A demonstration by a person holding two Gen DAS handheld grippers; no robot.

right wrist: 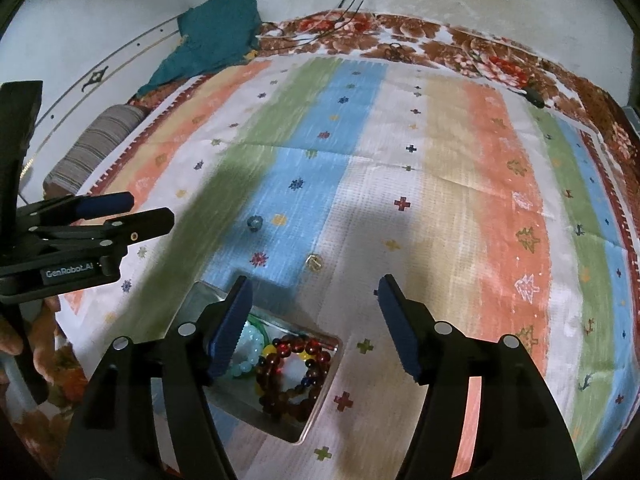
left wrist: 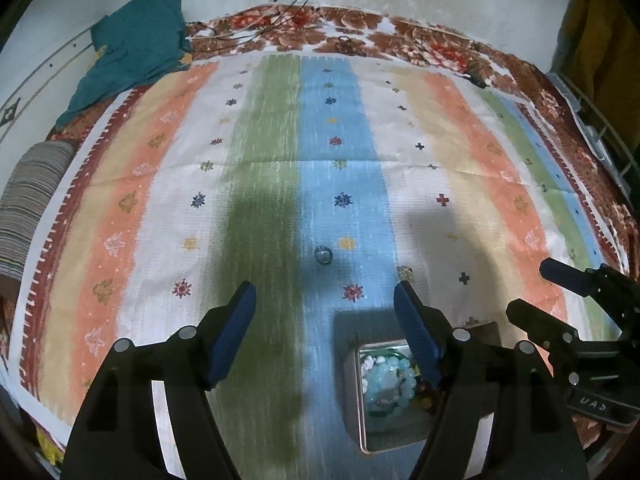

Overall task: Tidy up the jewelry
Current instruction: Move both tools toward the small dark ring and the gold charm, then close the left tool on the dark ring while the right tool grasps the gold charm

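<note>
Left wrist view. Left gripper (left wrist: 325,294) aimed steeply down at a striped cloth (left wrist: 460,128) spread over a floral bedspread (left wrist: 400,30). Two blue-padded fingers (left wrist: 234,332) spread wide, nothing between them but cloth. One open metal tin (left wrist: 354,400) low in the frame, just inside and under the right-hand finger, holding a pale blue bead bracelet (left wrist: 386,384). Two loose small pieces on the cloth beyond the fingertips: one bluish bead (left wrist: 323,256) ahead between the fingers, nearer the middle, and one yellowish bead (left wrist: 405,271) just past the right-hand fingertip; too small to say whether beads or rings. Right gripper (left wrist: 528,288) at the right edge, jaws apart, empty. One teal garment (left wrist: 136,48) at the far left corner, one striped pillow (left wrist: 28,208) at the left.

Right wrist view. Right gripper (right wrist: 314,294) also wide open and empty, pointing down. Same tin (right wrist: 316,420) below, partly under the left-hand finger (right wrist: 232,328). Two bracelets counted inside: the pale blue one (right wrist: 248,346) mostly hidden behind that finger, and a dark red-brown bracelet (right wrist: 294,376) lying between the fingers. Yellowish bead (right wrist: 314,262) on the cloth just ahead of the fingertips, bluish bead (right wrist: 254,223) further off to the left. Left gripper (right wrist: 128,210) at the left edge, with part of a hand (right wrist: 24,340) below it.
</note>
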